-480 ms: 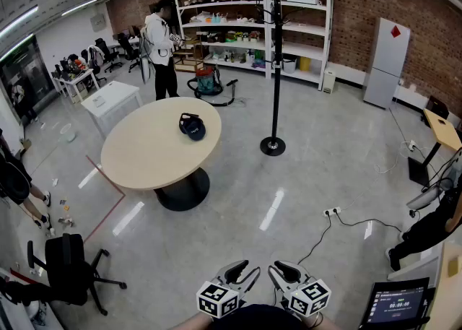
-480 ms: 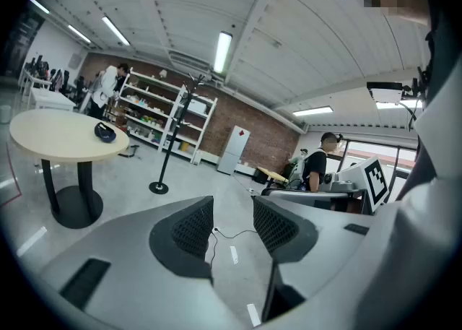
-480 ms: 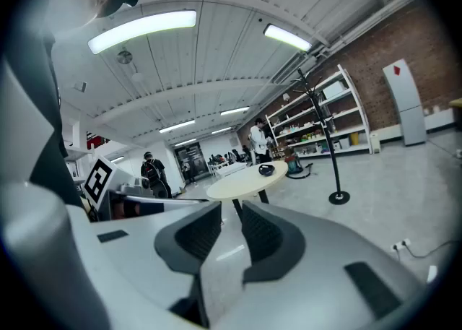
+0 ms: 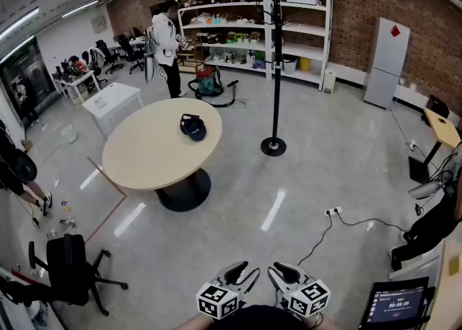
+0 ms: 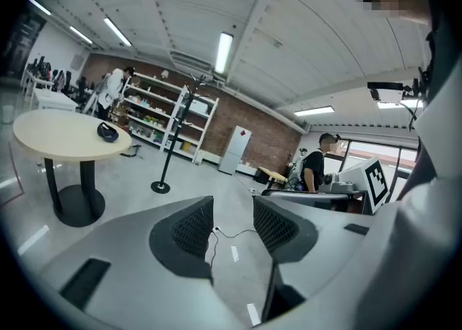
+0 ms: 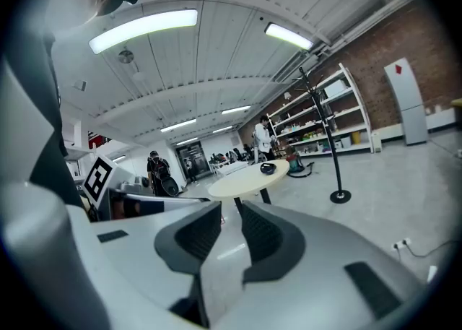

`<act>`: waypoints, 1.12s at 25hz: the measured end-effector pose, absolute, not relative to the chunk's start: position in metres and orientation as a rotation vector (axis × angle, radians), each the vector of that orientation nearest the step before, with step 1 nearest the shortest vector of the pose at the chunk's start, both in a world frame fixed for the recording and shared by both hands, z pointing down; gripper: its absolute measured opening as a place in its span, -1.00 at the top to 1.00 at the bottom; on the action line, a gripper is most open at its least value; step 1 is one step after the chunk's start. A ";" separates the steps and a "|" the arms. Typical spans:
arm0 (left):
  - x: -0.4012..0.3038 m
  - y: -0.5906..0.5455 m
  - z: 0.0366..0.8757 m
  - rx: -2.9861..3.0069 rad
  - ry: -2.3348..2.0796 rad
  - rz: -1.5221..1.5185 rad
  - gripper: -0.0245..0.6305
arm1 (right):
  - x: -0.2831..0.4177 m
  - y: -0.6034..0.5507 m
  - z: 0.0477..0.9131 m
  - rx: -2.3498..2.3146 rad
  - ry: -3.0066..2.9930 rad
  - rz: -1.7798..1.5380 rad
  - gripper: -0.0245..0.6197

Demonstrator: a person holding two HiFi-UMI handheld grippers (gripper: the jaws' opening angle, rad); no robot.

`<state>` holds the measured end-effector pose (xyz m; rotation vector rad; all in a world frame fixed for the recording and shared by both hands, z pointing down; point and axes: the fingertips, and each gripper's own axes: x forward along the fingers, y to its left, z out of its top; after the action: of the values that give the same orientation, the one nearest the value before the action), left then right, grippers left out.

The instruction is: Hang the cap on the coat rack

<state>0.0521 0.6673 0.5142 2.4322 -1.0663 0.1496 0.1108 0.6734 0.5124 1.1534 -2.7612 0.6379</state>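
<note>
Head view: I am looking steeply down on a grey floor. The left gripper (image 4: pixel 240 272) and right gripper (image 4: pixel 284 272) sit side by side at the bottom edge, marker cubes nearest me. The cap (image 4: pixel 193 127) lies on the round bench (image 4: pixel 144 155), toward its far right side and well apart from both grippers. The rack (image 4: pixel 276 61) stands on the floor to the right of the bench, near it but apart. A person (image 4: pixel 167 47) stands by the shelves (image 4: pixel 303 25) at the back. From up here I can't judge the jaw gaps well.

Left gripper view: this one settles it. The jaws stand wide apart, with only floor showing between the pads and nothing held. The cap is a small dark shape on the bench, far to the left, with the rack to its right. Only this view shows a second person (image 5: pixel 313 170), off to the right.

Right gripper view: the jaws are parted more narrowly, and the gap is empty. The bench with the cap lies straight beyond them, the rack to its right.
</note>
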 end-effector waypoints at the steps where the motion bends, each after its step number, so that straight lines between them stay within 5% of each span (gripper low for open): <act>1: 0.053 0.667 0.515 2.431 -1.065 0.150 0.37 | 0.112 0.673 0.513 1.155 -2.763 0.643 0.63; 22: 0.072 0.683 0.514 2.425 -1.062 0.169 0.37 | 0.139 0.685 0.519 1.197 -2.764 0.758 0.63; 23: 0.073 0.683 0.513 2.423 -1.074 0.167 0.48 | 0.141 0.685 0.519 1.195 -2.765 0.762 0.63; 24: 0.073 0.683 0.514 2.417 -1.088 0.169 0.89 | 0.143 0.686 0.520 1.193 -2.765 0.765 0.63; 28: 0.082 0.688 0.519 2.405 -1.097 0.182 0.92 | 0.152 0.690 0.523 1.183 -2.773 0.775 0.63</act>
<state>0.0819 0.6878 0.5188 2.4055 -1.0974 0.1823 0.1524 0.6902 0.5232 1.1826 -2.7725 0.7754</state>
